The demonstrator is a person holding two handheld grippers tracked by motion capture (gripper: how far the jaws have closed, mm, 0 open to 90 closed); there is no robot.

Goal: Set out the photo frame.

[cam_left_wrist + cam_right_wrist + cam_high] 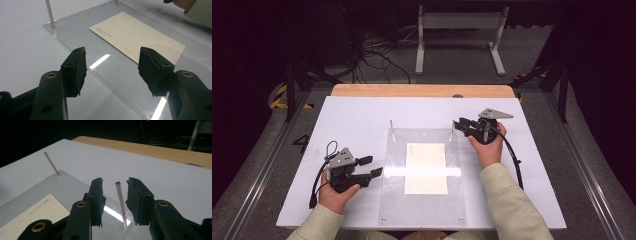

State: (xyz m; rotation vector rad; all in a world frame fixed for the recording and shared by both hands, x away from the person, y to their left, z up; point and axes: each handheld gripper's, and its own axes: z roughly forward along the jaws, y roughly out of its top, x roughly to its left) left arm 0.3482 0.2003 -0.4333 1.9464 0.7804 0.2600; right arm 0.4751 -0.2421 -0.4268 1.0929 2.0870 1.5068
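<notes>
The right gripper [115, 200] has its jaws spread around the thin upright pin [121, 203] at the far right corner of the clear acrylic plate [422, 215]. The pin stands in the gap between the two pads and appears to touch neither. A matching pin [392, 131] rises from the plate's far left corner. A cream card [426, 168] lies flat near the middle of the plate, well apart from both pins.

The left gripper [112, 71] hovers over the plate's near left edge, jaws spread wide and holding nothing, pointed toward the card.

The step in hand looks like a pinch on the right pin. To do it well, I would keep the pin centred in the gap so both pads meet it together; a one-sided touch would likely bend or tip so slender a rod. The pads should close low on the shaft rather than at its tip, where it flexes most, and squarely across it. Closing slowly matters, since the plate rests loose-looking on the white bench [347, 125] and a shove could slide it and the card. The left gripper could steady the plate's edge if needed.
</notes>
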